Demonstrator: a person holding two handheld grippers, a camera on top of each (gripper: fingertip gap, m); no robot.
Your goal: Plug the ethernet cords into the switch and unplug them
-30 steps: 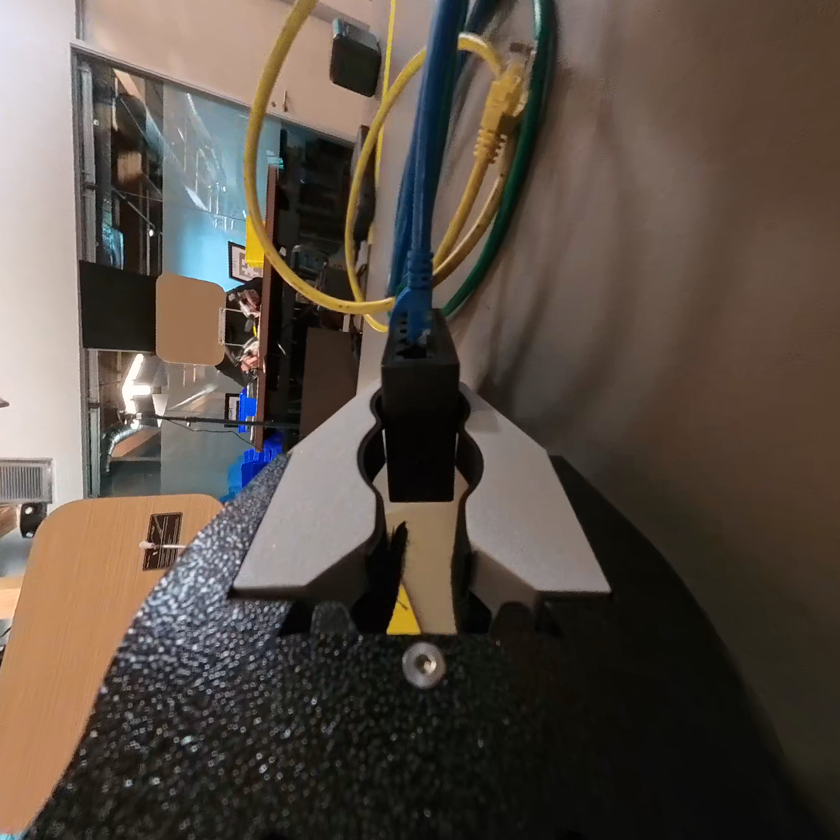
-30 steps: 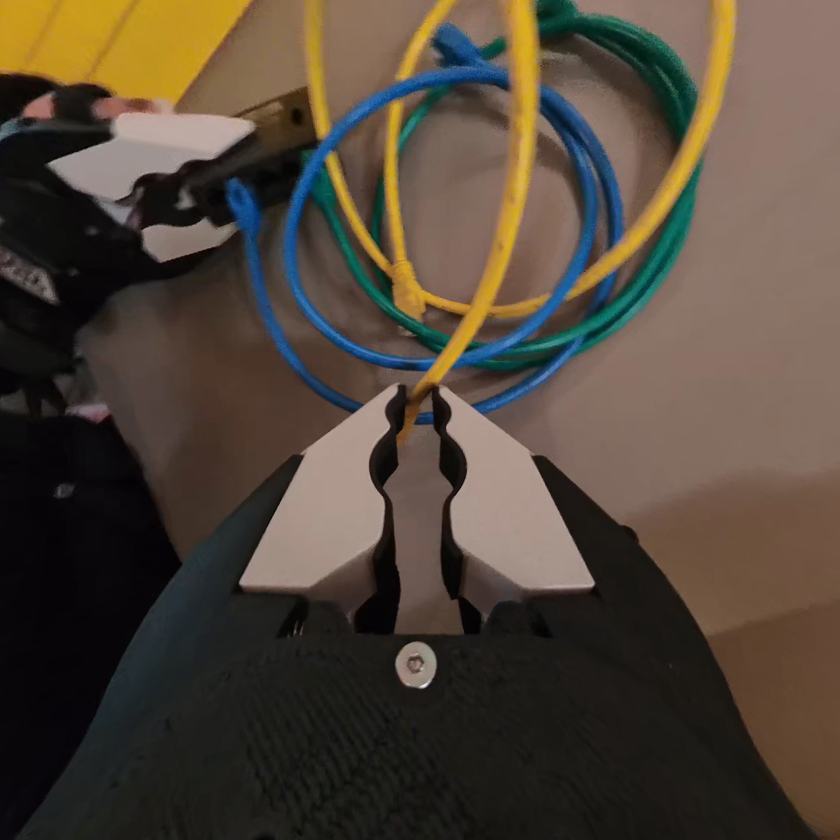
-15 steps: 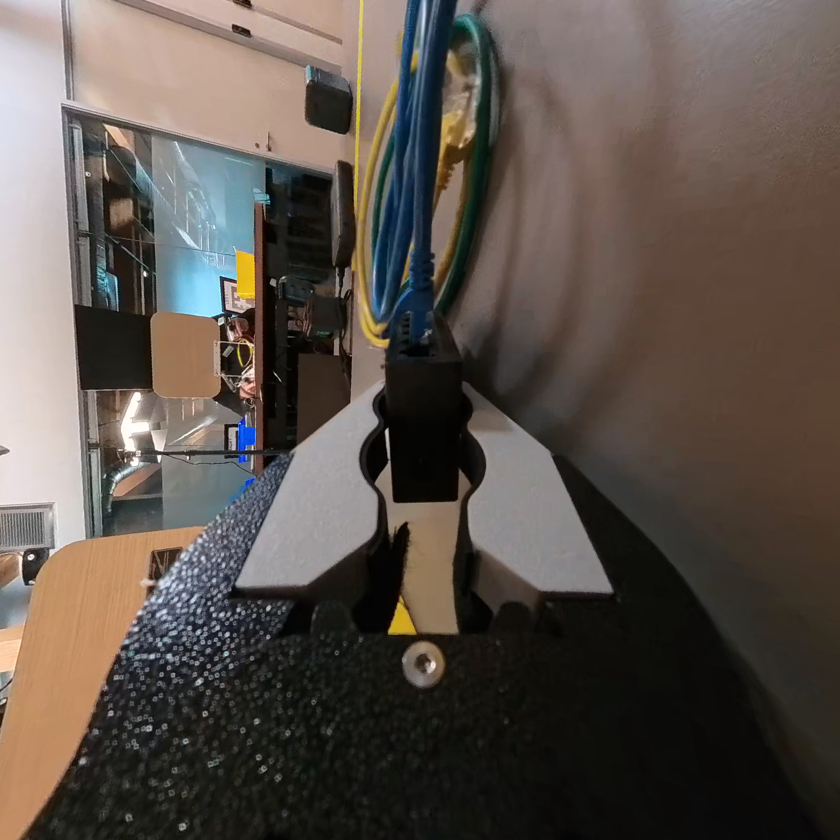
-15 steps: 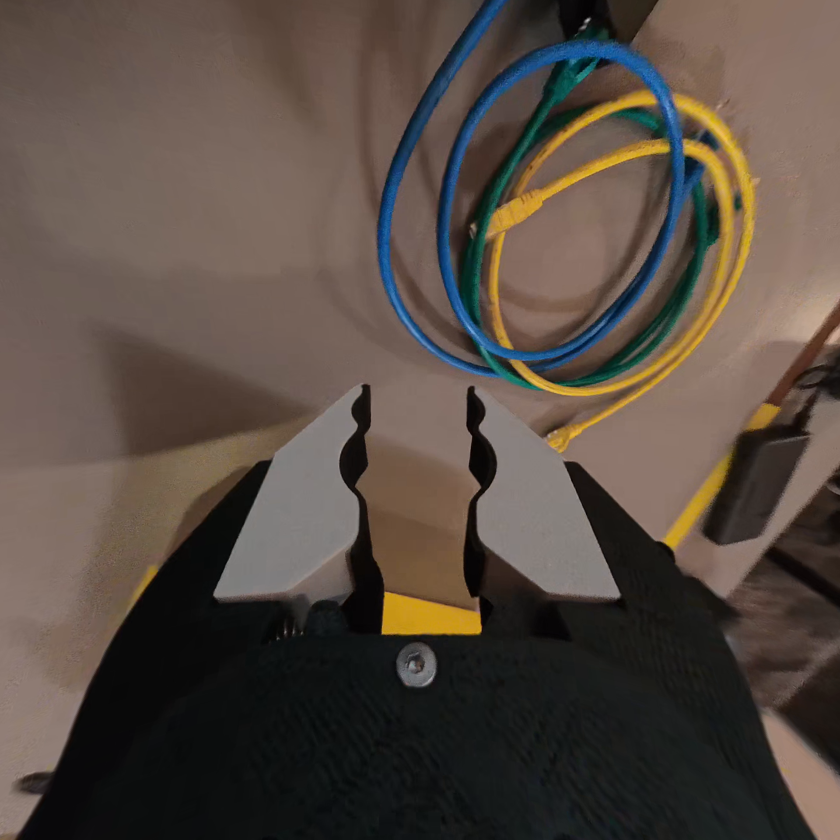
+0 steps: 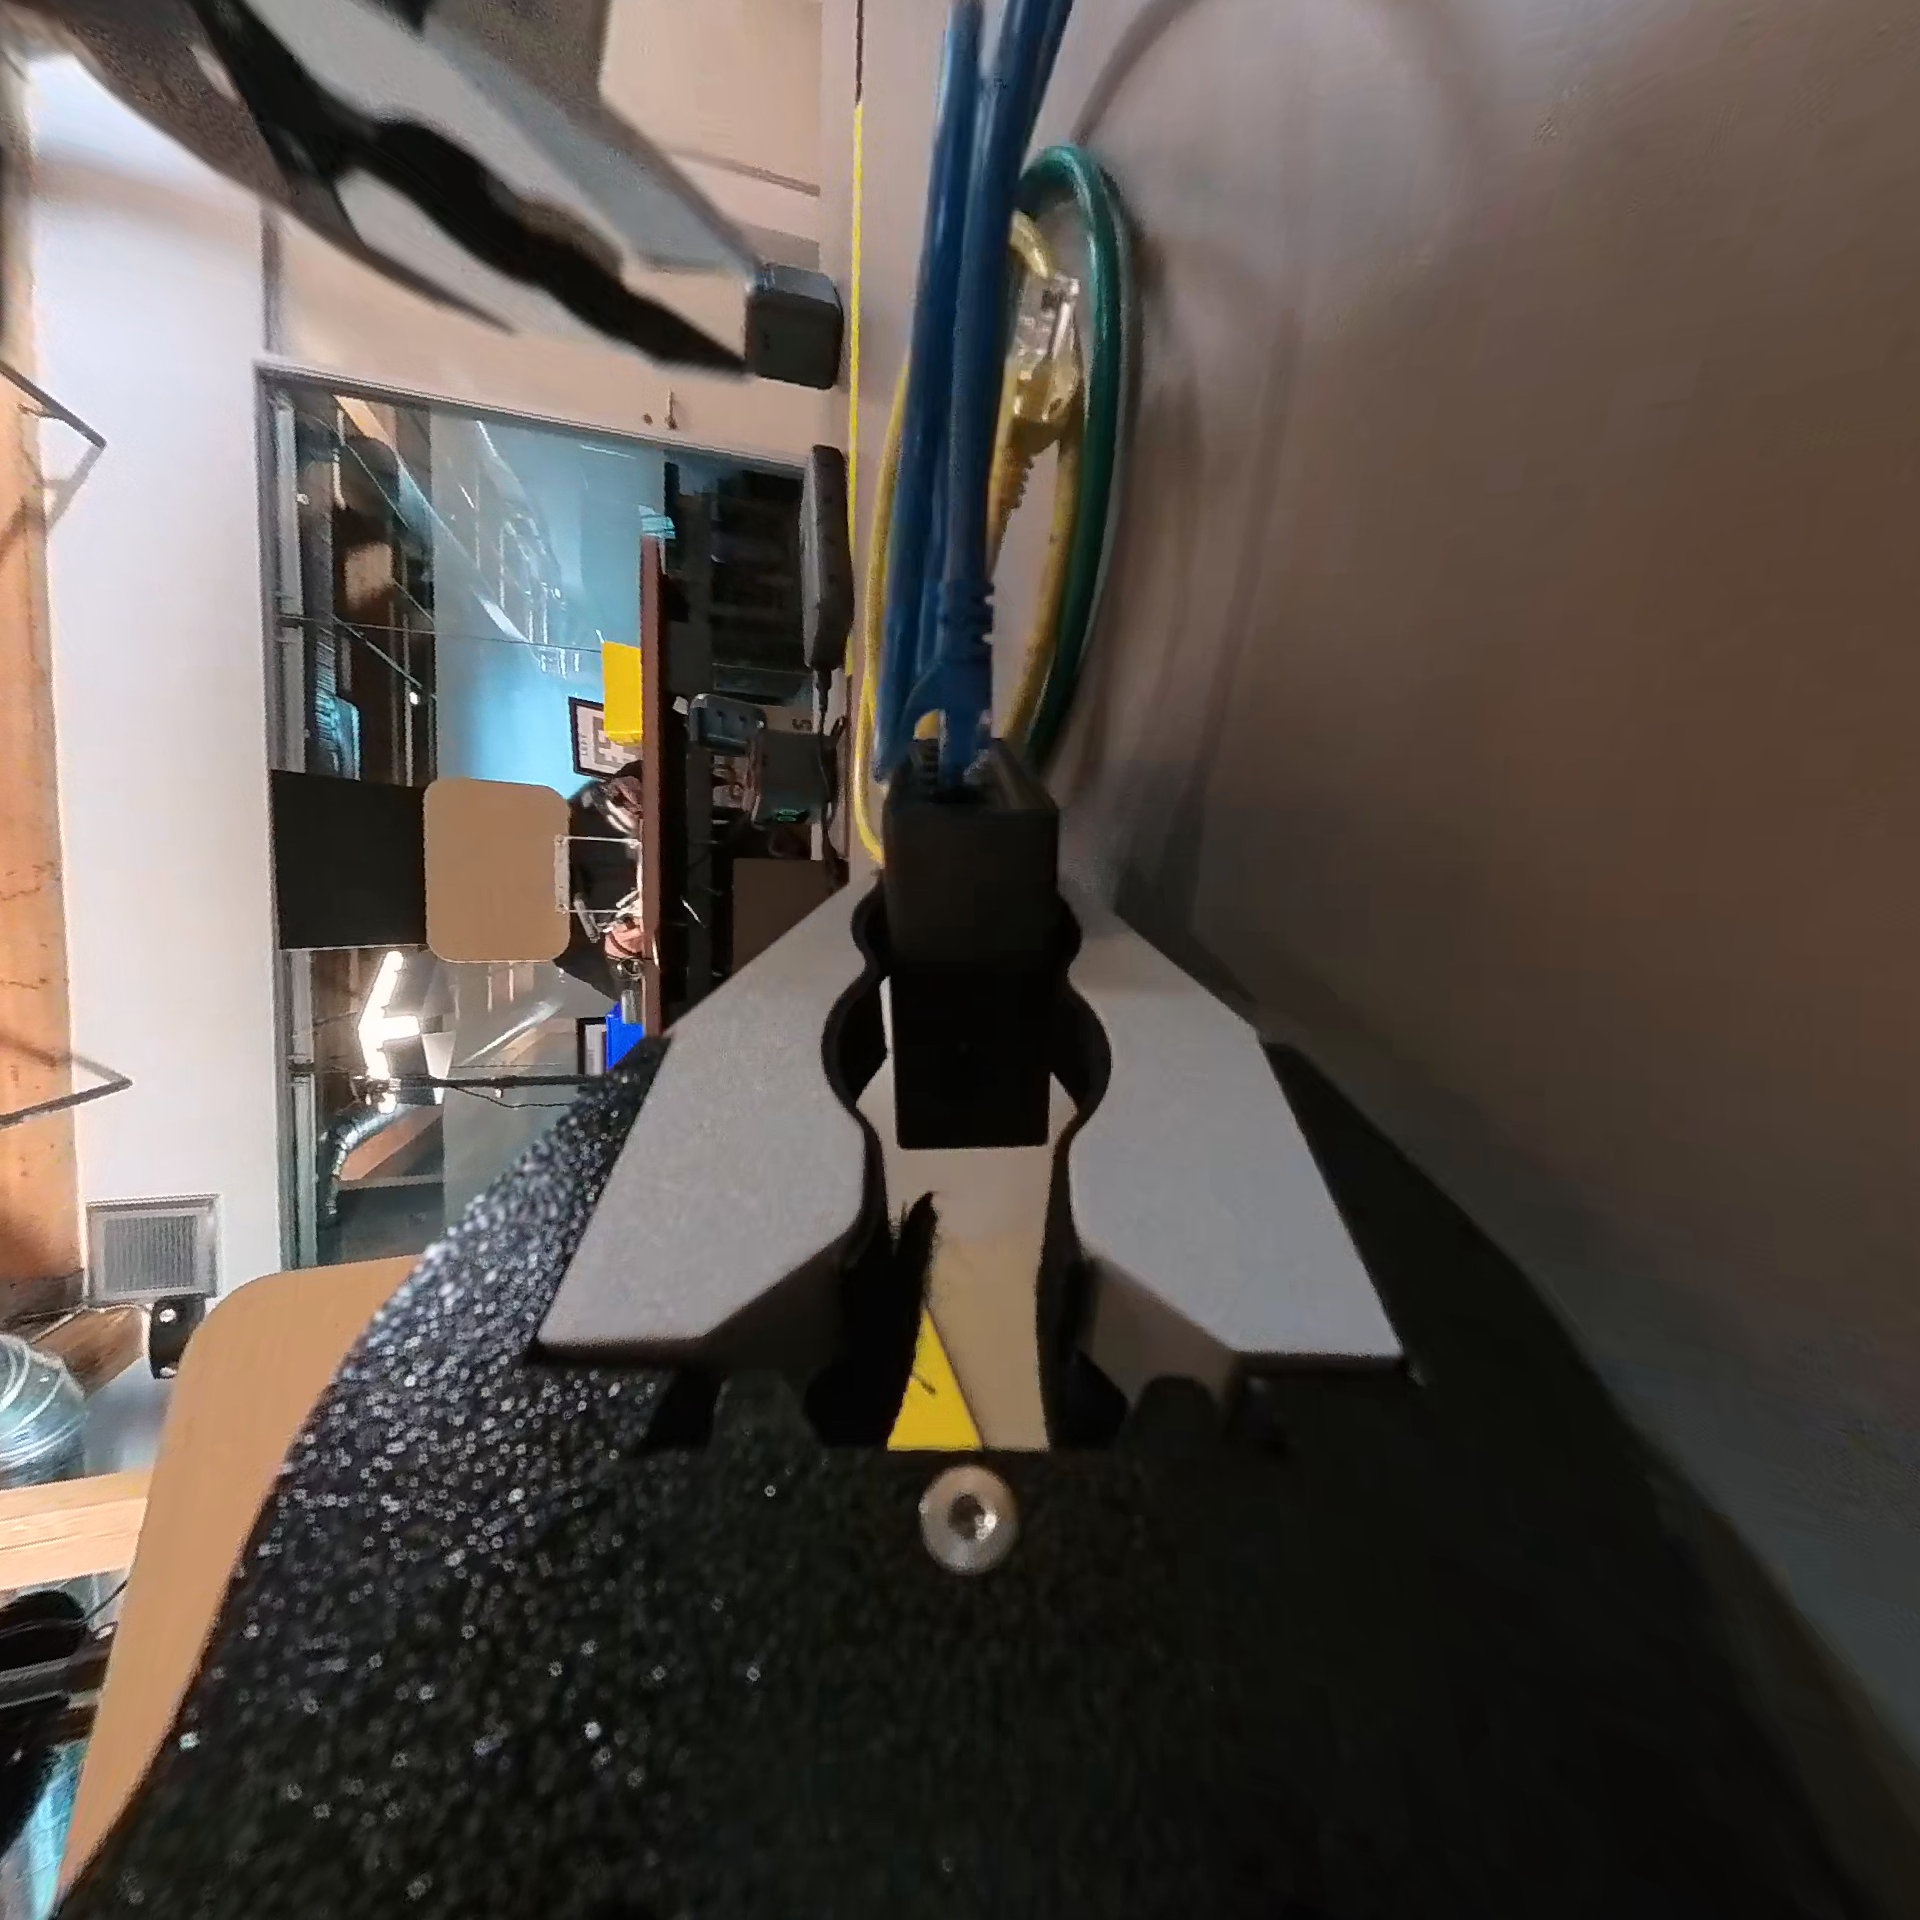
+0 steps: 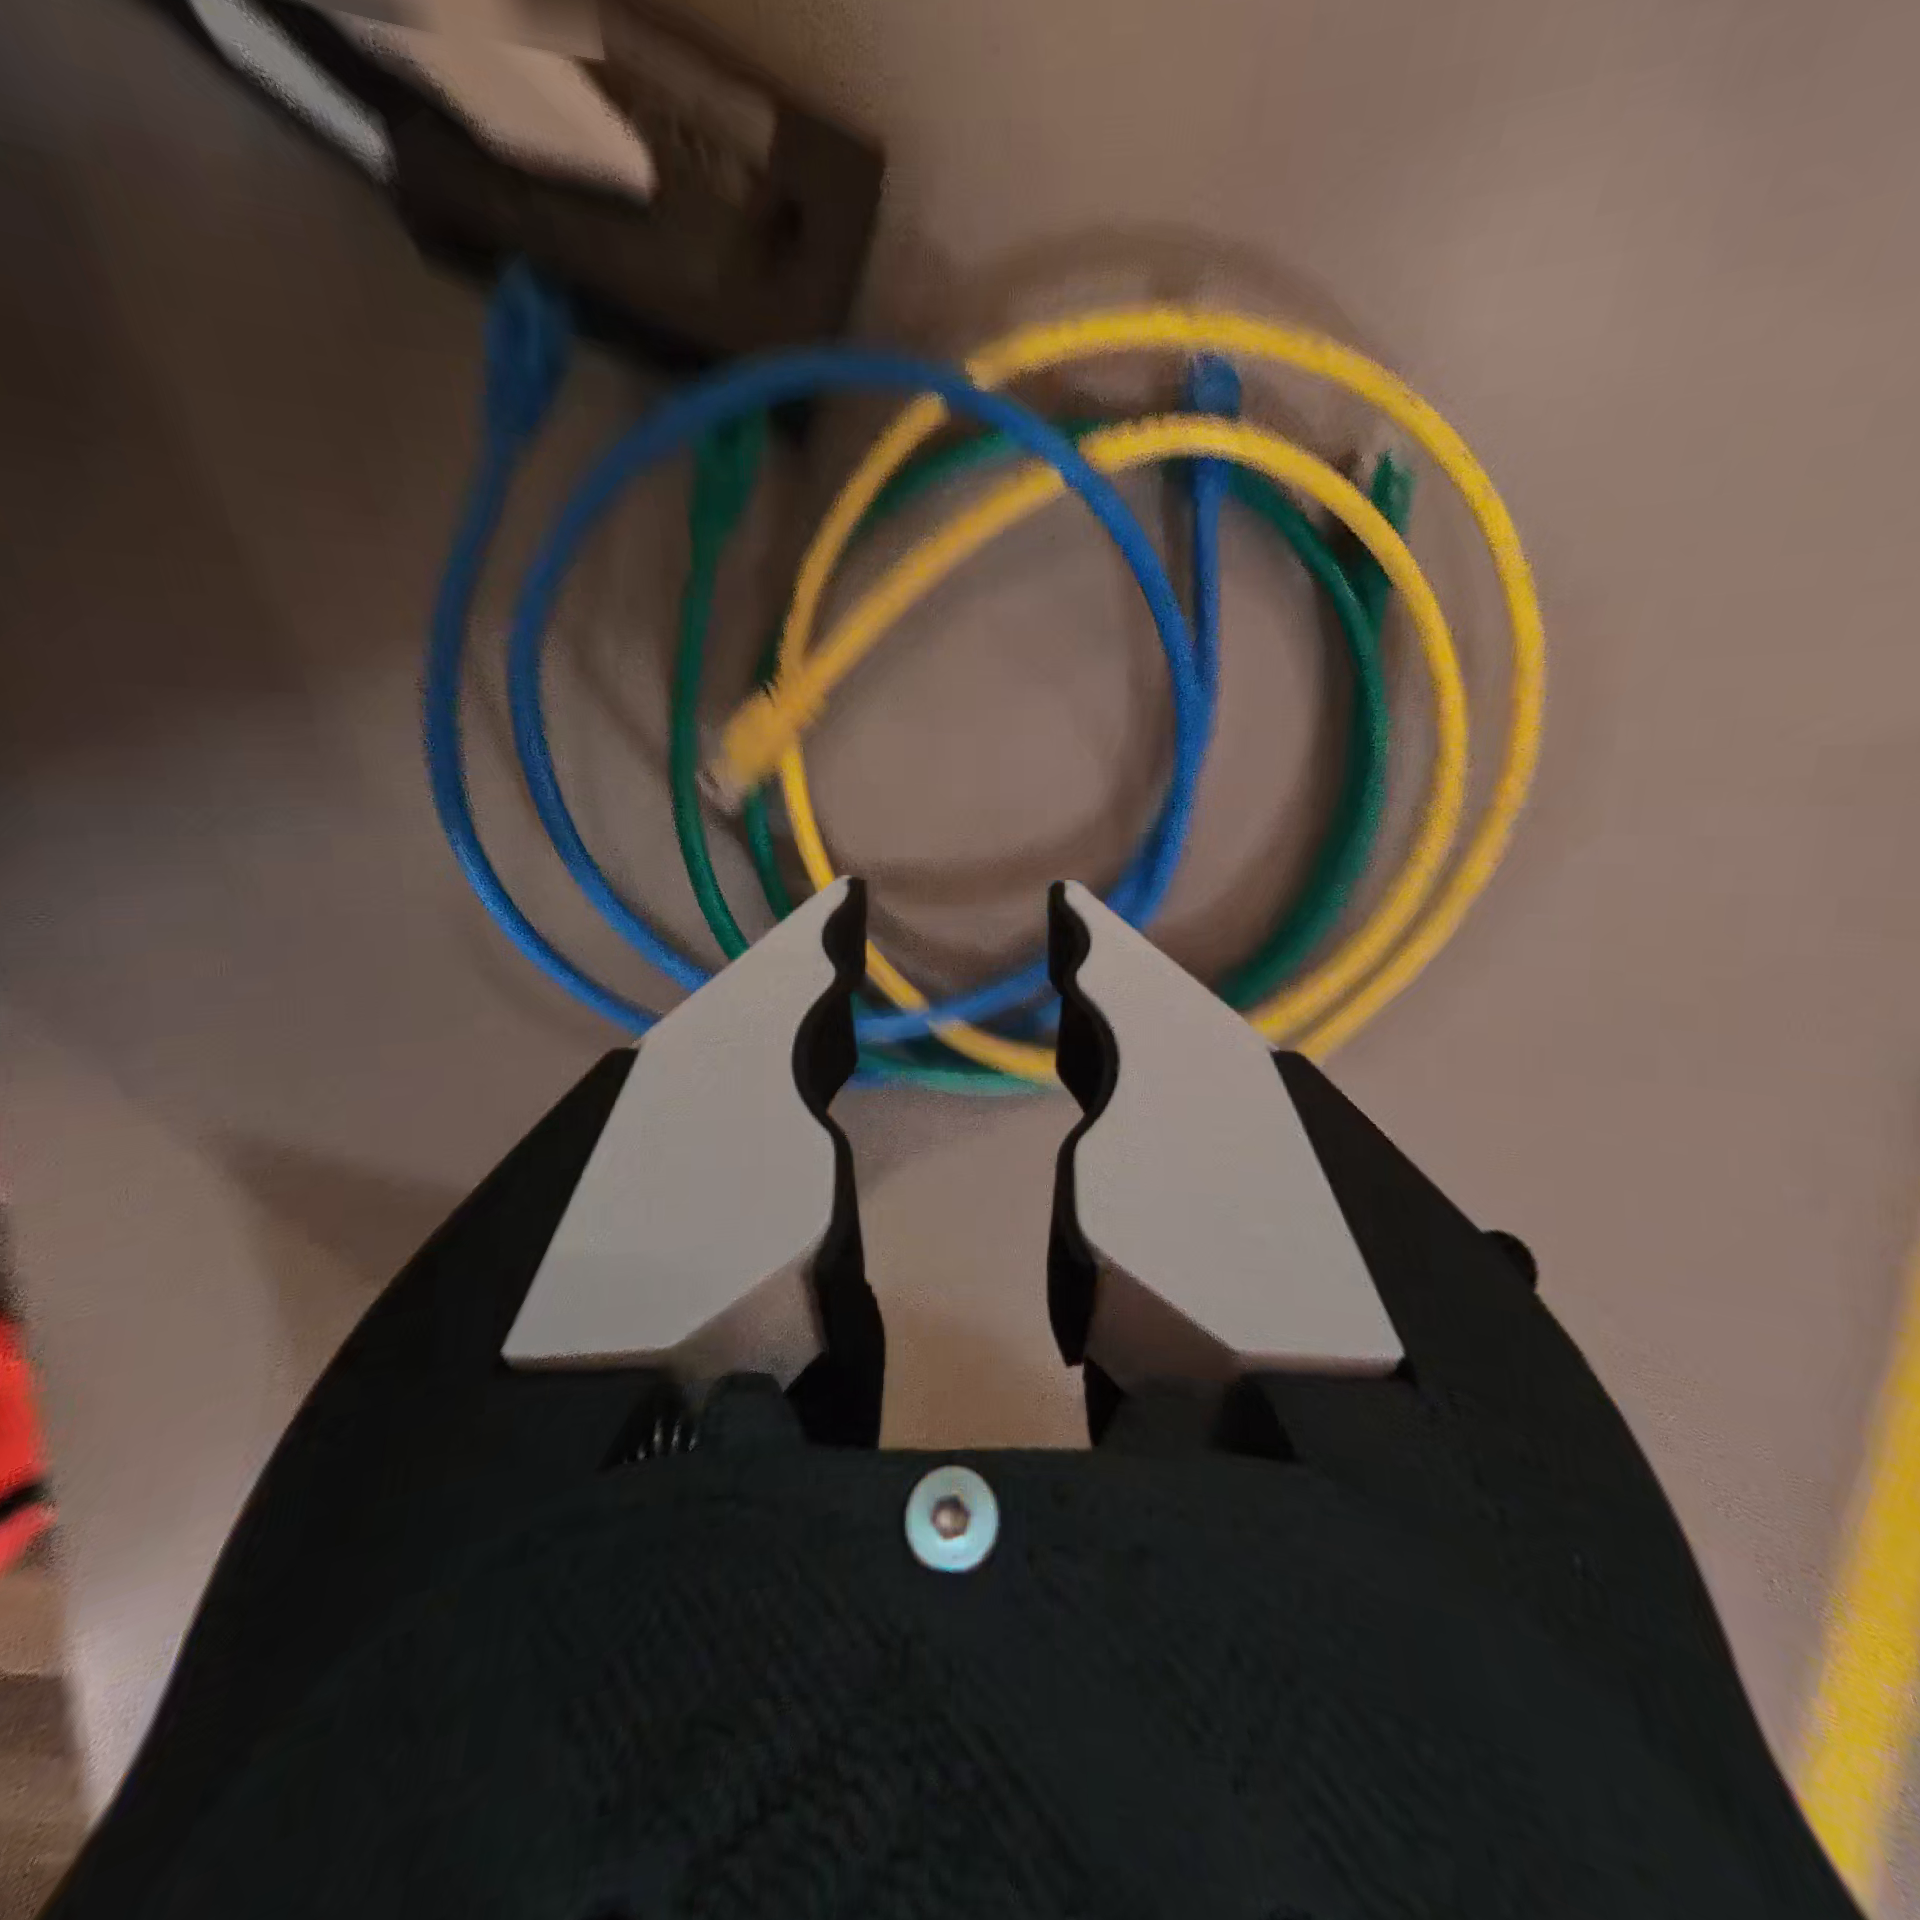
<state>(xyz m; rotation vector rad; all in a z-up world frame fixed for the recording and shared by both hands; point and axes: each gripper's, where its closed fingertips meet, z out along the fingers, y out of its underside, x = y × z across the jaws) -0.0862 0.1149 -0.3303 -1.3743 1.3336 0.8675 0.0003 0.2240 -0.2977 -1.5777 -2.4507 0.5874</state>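
Note:
My left gripper [image 5: 968, 914] is shut on the black switch [image 5: 971, 935], held just above the tan table. A blue cord [image 5: 961, 582] is plugged into the switch's front. Yellow [image 5: 1044, 416] and green [image 5: 1101, 416] cords coil behind it. In the right wrist view, my right gripper [image 6: 956, 894] is open and empty above the coils of blue [image 6: 540, 748], green [image 6: 691, 748] and yellow [image 6: 1444, 727] cords. The yellow plug [image 6: 764, 727] lies loose inside the coils. The switch [image 6: 675, 249] and the left gripper show blurred at the top left. A green plug enters the switch too.
The tan table surface [image 6: 1610, 312] spreads under the cords. My right gripper [image 5: 468, 177] shows blurred at the top left of the left wrist view. A wooden chair back [image 5: 239, 1455], a window and shelving lie beyond the table edge.
My right gripper let go of the yellow cord, opened, and has swung back over the coils. My left gripper has kept hold of the switch and shifted slightly.

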